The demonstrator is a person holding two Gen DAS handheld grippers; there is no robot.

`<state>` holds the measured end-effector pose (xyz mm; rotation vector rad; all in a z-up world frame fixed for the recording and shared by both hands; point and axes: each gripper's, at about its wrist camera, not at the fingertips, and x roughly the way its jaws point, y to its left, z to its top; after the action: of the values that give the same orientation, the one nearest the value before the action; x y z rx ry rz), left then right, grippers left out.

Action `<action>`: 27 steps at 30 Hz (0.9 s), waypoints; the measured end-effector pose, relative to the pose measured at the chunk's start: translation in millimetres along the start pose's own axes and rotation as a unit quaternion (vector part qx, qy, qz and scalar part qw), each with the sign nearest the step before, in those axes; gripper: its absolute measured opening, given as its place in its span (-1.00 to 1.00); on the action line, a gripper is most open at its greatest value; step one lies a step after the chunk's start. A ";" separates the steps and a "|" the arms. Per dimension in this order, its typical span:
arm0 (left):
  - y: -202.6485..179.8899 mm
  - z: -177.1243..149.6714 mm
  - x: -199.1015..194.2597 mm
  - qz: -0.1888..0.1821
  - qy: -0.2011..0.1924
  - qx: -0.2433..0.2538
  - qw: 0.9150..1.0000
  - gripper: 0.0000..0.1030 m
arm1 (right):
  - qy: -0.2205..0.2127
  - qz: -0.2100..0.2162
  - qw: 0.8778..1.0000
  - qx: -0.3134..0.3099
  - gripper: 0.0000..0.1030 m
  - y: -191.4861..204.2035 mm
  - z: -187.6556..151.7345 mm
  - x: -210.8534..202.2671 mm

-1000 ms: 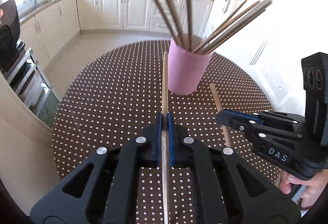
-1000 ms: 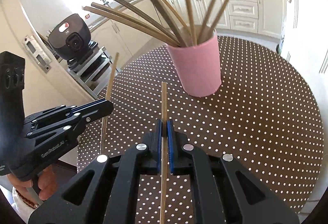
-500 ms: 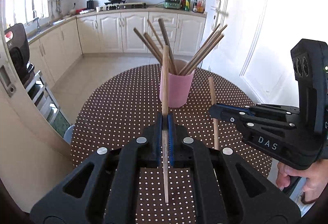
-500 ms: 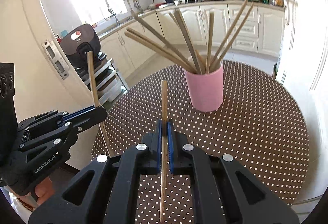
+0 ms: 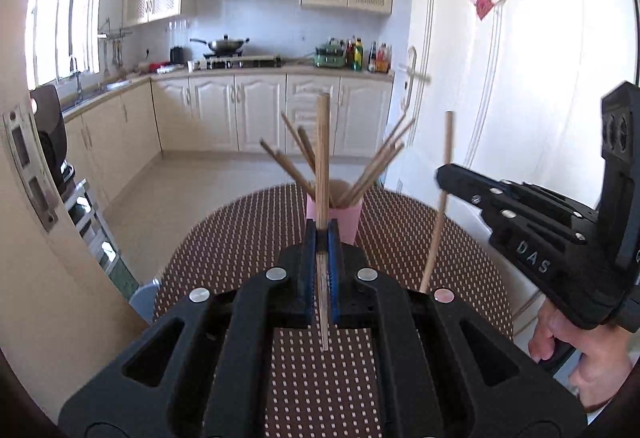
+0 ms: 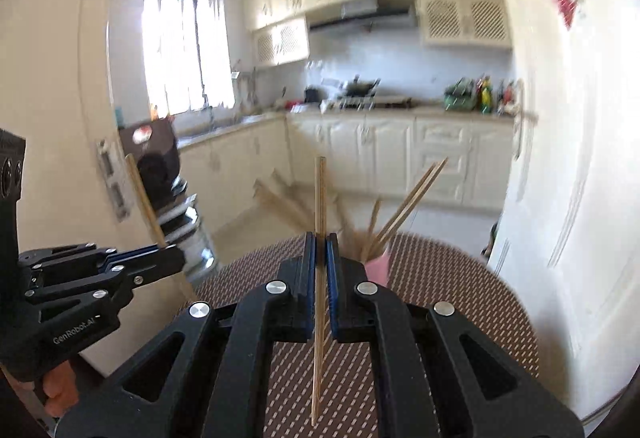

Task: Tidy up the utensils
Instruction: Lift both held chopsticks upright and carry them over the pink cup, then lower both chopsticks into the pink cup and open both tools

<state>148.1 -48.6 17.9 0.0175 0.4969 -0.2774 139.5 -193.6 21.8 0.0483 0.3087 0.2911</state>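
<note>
My left gripper [image 5: 322,228] is shut on a wooden chopstick [image 5: 322,157] that stands upright in its jaws, above the near part of the round dotted brown table [image 5: 224,238]. My right gripper [image 6: 320,240] is shut on a second chopstick [image 6: 320,197], also upright. A pink cup [image 5: 350,215] holding several chopsticks stands at the far side of the table; it also shows in the right wrist view [image 6: 378,268], blurred. Each gripper shows in the other's view, the right one [image 5: 440,177] and the left one [image 6: 176,258], each with its chopstick.
A white door and wall [image 5: 500,97] run along the right of the table. A metal rack [image 5: 86,213] with a black appliance stands on the left. Kitchen cabinets [image 5: 260,109] line the far wall across the floor.
Both grippers have risen and drawn back from the pink cup, tilting their chopsticks from flat towards upright. The cup now looks smaller and farther away.
</note>
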 end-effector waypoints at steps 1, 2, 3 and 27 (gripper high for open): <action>-1.5 6.0 -1.8 0.001 -0.011 0.000 1.000 -0.89 | -0.013 -0.006 1.000 0.001 -0.92 -3.4 2.0 -1.8; -1.1 10.6 -1.7 0.003 -0.020 0.000 1.000 -0.89 | -0.027 -0.013 1.000 0.005 -0.92 -6.8 5.2 -3.0; 1.1 15.0 -1.5 0.003 -0.026 -0.002 1.000 -0.89 | -0.043 -0.020 0.999 0.007 -0.92 -10.4 9.1 -3.4; 4.9 65.6 86.3 -0.027 -0.155 -0.052 0.986 -0.89 | -0.177 -0.080 0.980 0.043 -0.92 -62.9 37.7 52.8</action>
<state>252.9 -71.6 34.5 -0.1388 0.2022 -0.3005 216.5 -238.5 36.5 0.1586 -0.0290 0.1052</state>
